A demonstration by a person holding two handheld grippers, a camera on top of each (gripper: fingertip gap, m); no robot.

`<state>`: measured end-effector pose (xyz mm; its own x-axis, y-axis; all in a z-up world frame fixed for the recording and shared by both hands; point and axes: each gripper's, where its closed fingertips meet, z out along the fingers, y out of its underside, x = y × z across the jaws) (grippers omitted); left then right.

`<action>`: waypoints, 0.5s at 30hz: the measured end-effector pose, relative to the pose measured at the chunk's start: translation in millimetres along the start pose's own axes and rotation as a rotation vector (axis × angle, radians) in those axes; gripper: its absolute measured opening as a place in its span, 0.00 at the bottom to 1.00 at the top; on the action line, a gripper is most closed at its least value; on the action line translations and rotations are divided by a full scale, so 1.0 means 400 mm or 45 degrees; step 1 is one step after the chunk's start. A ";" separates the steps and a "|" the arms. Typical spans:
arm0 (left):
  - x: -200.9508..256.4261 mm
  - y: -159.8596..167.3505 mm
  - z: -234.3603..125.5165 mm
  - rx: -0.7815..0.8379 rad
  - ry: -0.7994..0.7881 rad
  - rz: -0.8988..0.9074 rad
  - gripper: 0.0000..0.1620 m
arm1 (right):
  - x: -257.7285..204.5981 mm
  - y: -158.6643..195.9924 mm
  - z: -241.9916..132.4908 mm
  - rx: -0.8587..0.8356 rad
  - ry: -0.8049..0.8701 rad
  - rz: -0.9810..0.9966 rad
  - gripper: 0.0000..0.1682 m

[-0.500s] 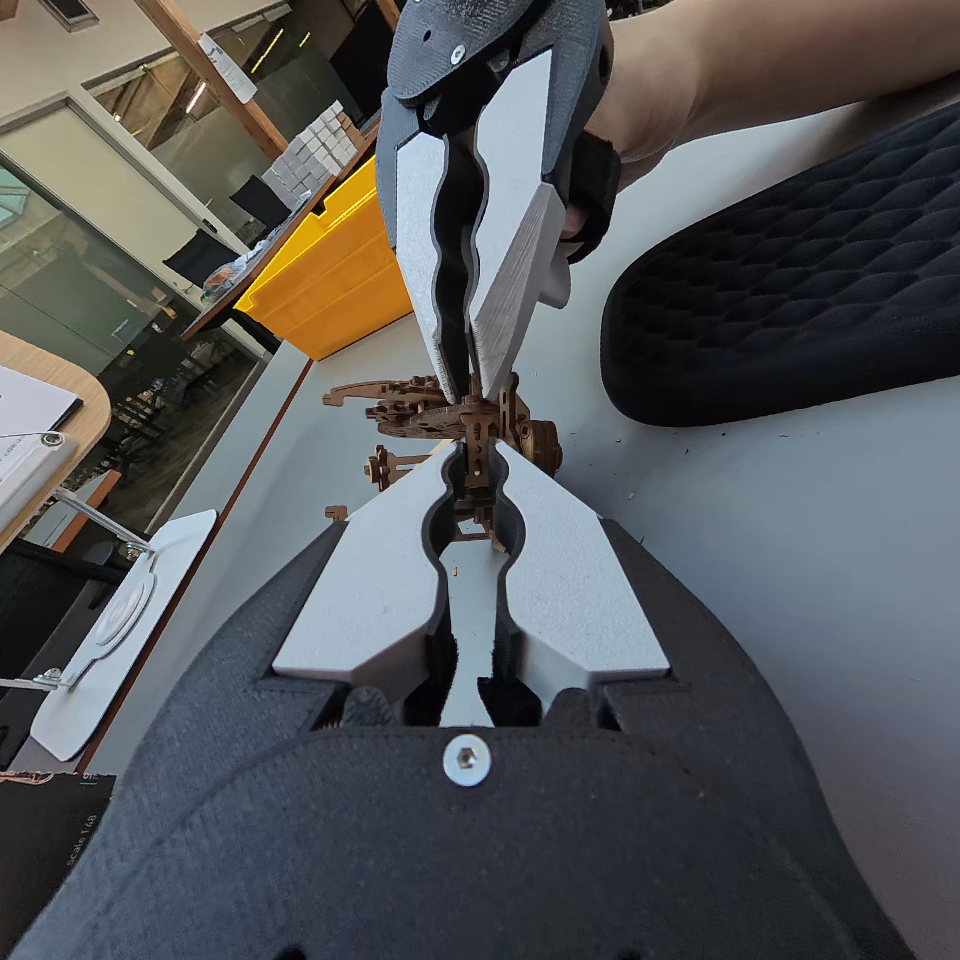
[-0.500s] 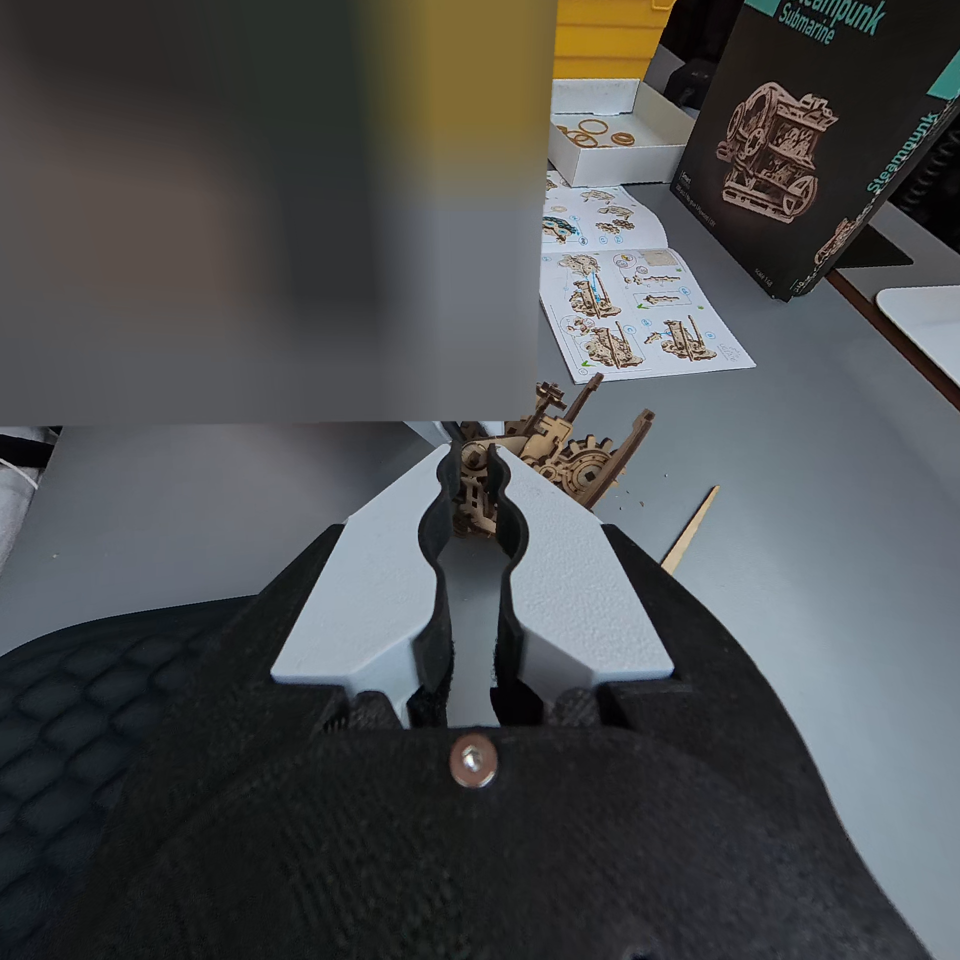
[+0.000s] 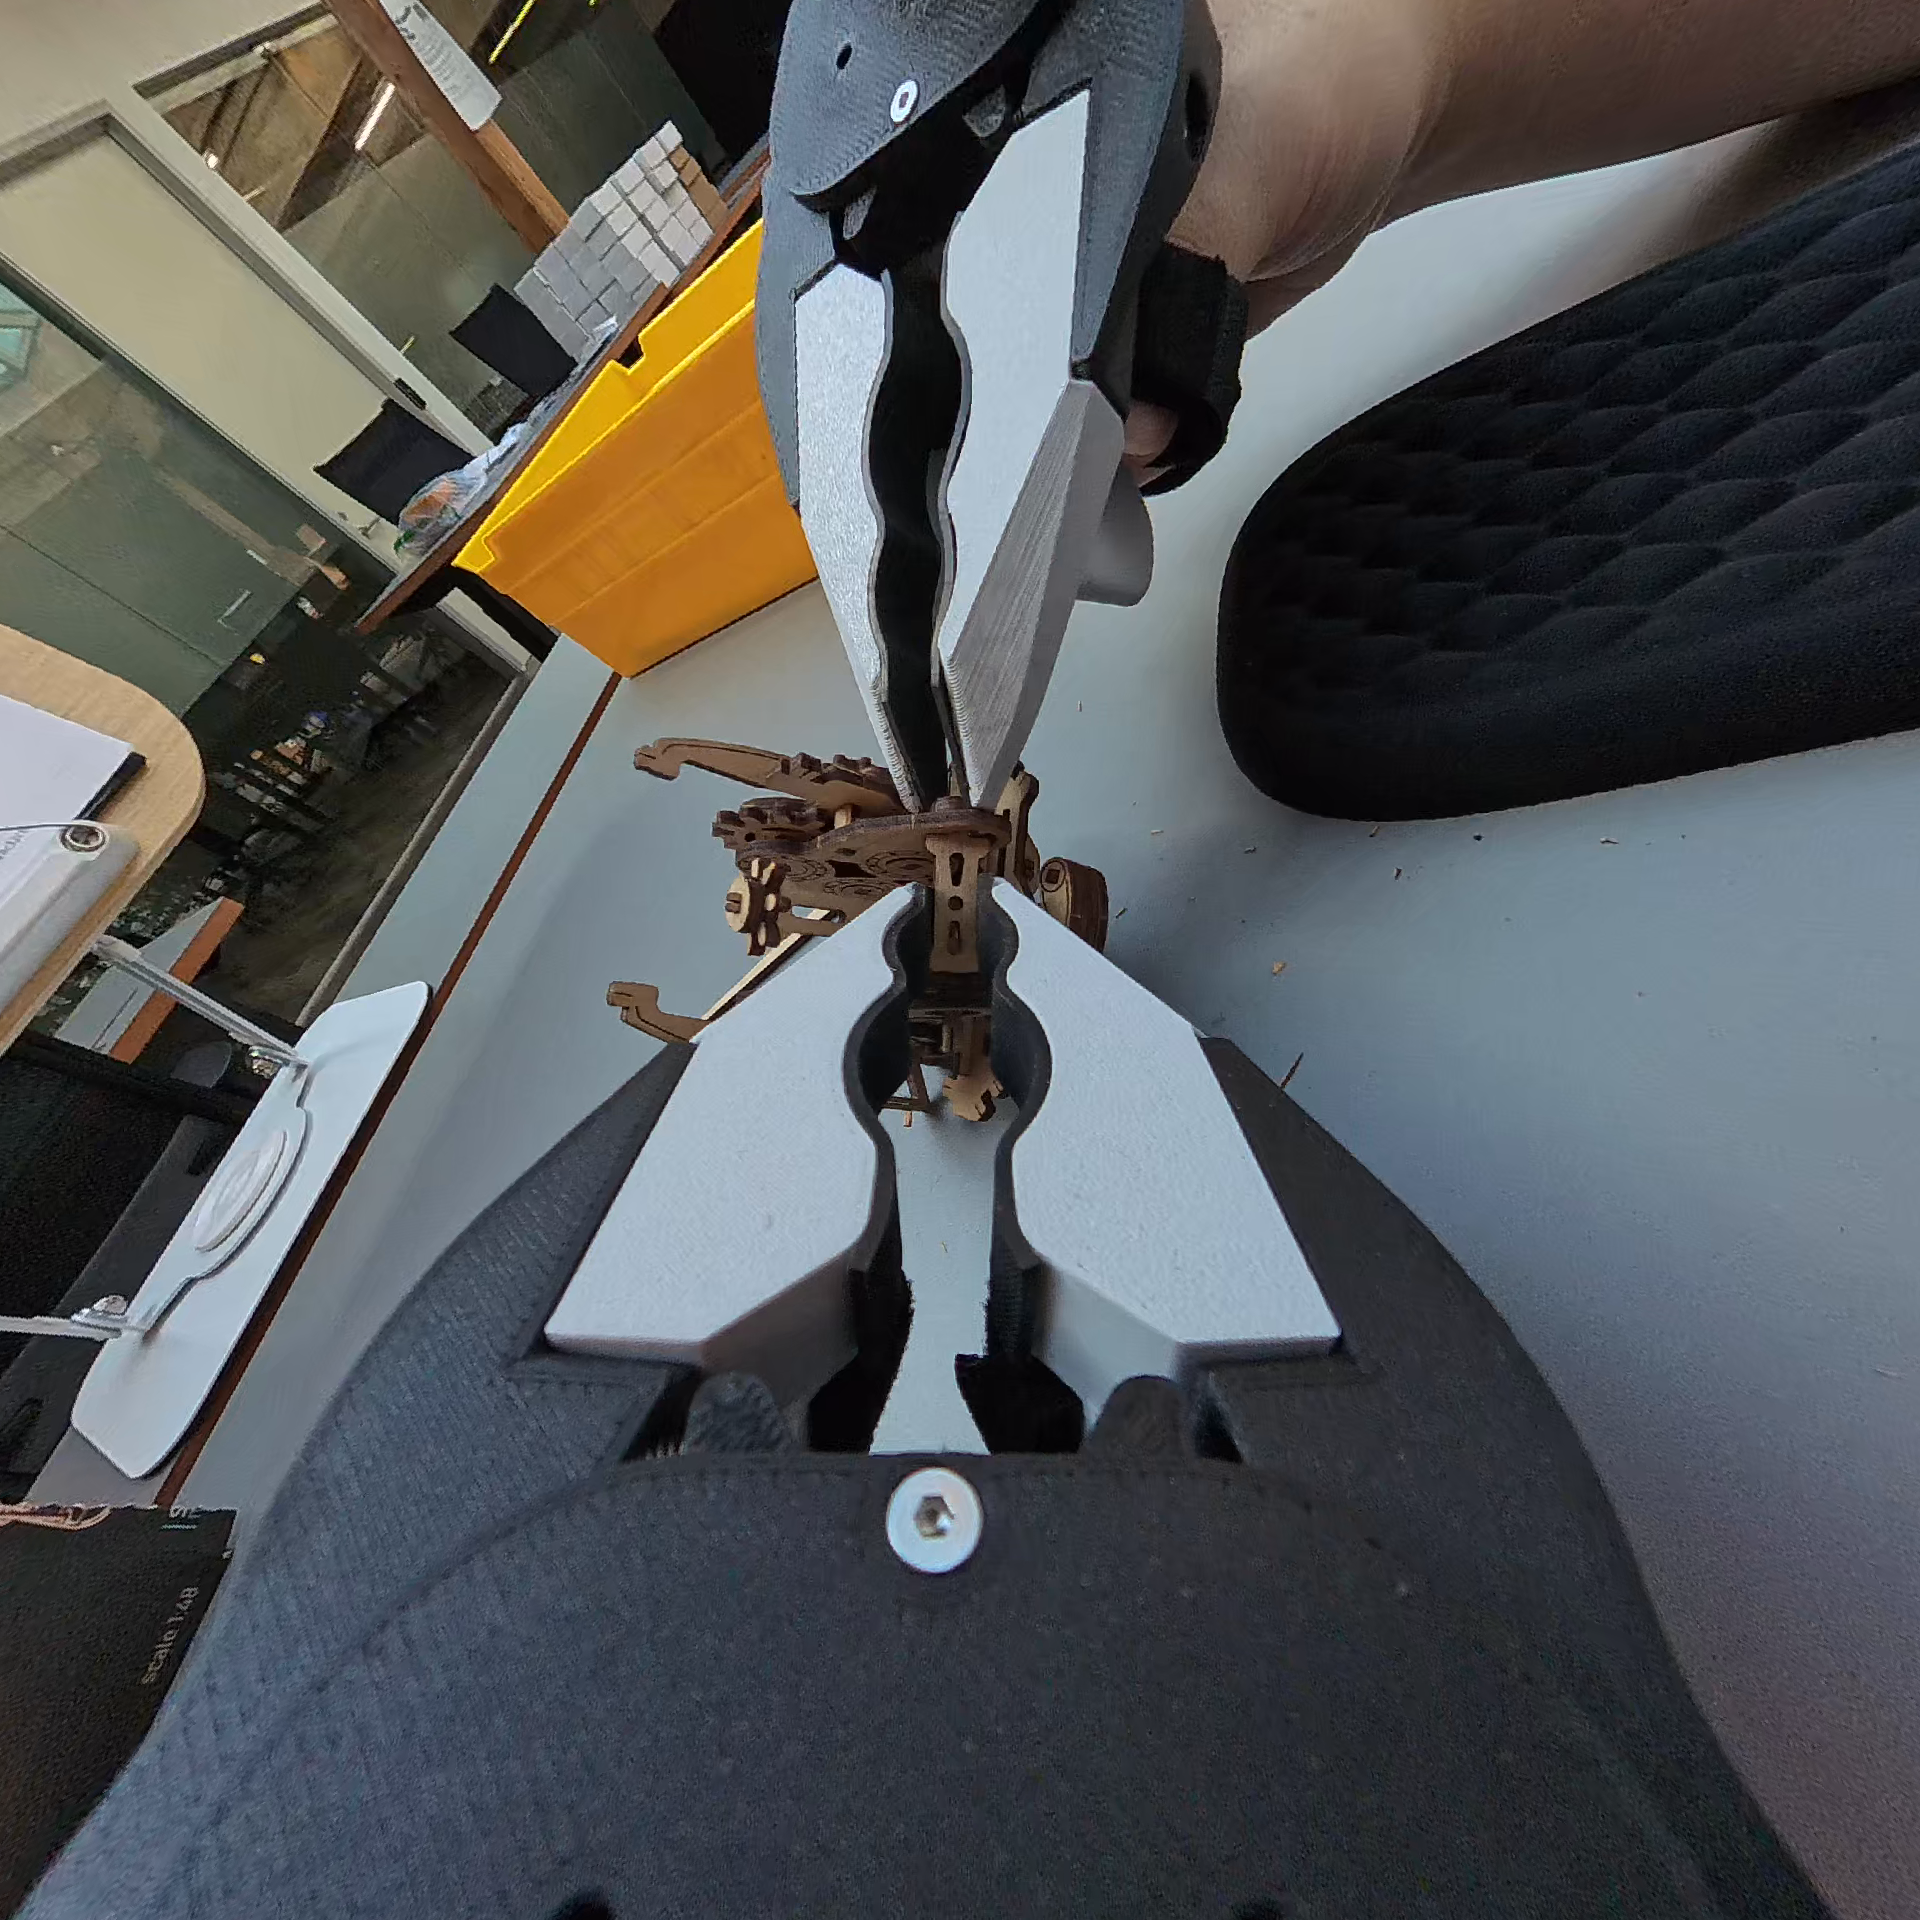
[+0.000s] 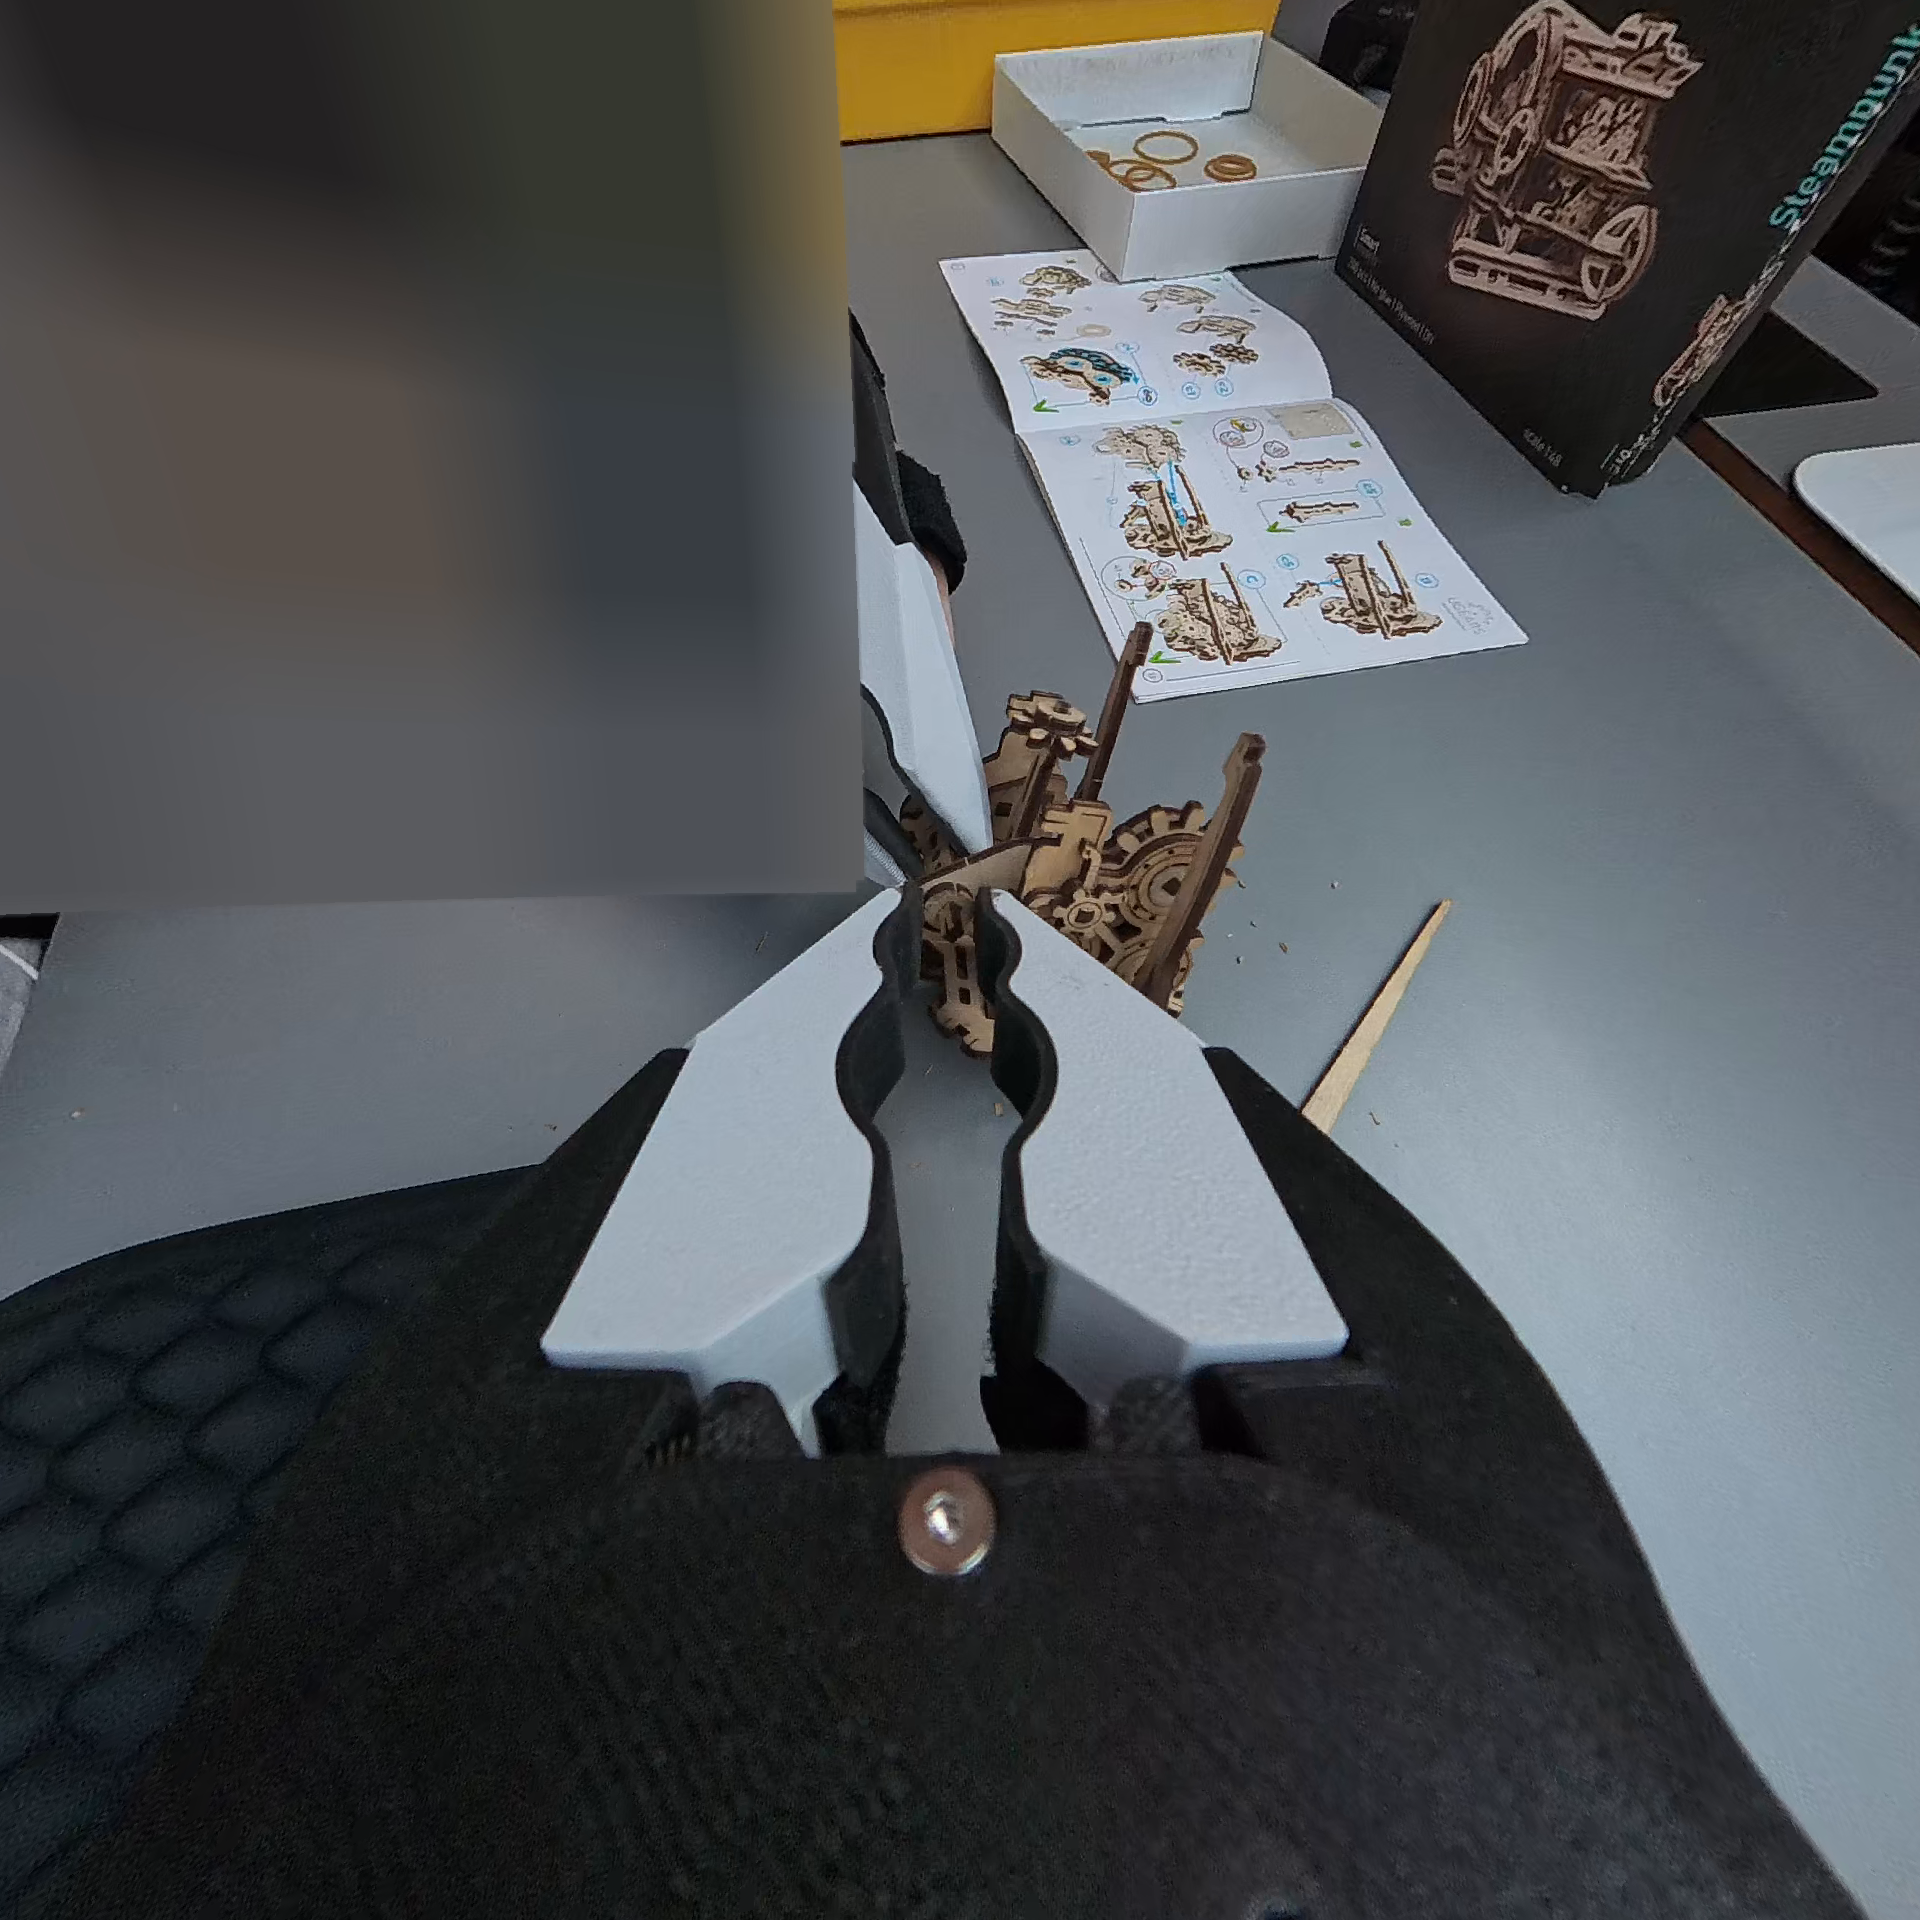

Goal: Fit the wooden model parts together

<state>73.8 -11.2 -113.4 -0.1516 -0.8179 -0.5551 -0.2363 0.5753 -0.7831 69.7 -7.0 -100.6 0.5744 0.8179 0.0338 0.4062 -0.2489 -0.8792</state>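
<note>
— Wooden model (image 3: 914, 883), is it held? By which tool?

— By both. The left gripper (image 3: 951, 904) has its two pale fingers pinched on an upright slotted strip at the near end of the model. The right gripper (image 3: 940, 795) comes in from the far side, tips nearly together, clamped on the top edge of the same assembly.

— And from the right wrist view?

— The right gripper (image 4: 951, 914) is closed on a thin curved piece of the model (image 4: 1091, 883), with gears and two slanted arms sticking up behind it. The left gripper's finger (image 4: 925, 675) shows just beyond, touching the model.

— Where does the model sit?

— Low over the grey table (image 3: 1507, 1039); whether it touches the surface I cannot tell. Small wood crumbs lie around it.

— Further out?

— A thin wooden stick (image 4: 1371, 1018) to the right, an open instruction sheet (image 4: 1226, 457), a white tray (image 4: 1174, 218) with wooden rings, a dark kit box (image 4: 1579, 229) standing upright, a black quilted cushion (image 3: 1610, 520), and a yellow bin (image 3: 665, 499).
</note>
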 end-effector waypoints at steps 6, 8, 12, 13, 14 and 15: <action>0.000 -0.006 0.000 0.016 -0.003 0.002 0.06 | -0.001 0.004 0.004 0.002 -0.019 0.031 0.05; 0.004 -0.003 0.004 0.005 0.003 0.016 0.05 | 0.002 0.007 0.005 -0.001 -0.013 0.030 0.05; 0.004 -0.002 0.006 0.004 -0.007 0.067 0.04 | 0.005 0.007 0.006 0.005 -0.017 0.048 0.05; 0.004 -0.001 0.006 0.010 -0.002 0.058 0.04 | 0.005 0.008 0.006 0.007 -0.020 0.052 0.05; 0.003 -0.002 0.005 0.016 0.003 0.043 0.04 | 0.004 0.007 0.006 0.012 -0.025 0.058 0.05; 0.002 -0.004 0.003 0.024 0.007 0.032 0.04 | 0.004 0.005 0.005 0.023 -0.030 0.067 0.05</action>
<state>75.3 -12.6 -113.1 -0.1625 -0.8034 -0.5729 -0.2147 0.5955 -0.7742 70.0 -5.0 -103.3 0.5774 0.8161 -0.0239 0.3629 -0.2827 -0.8879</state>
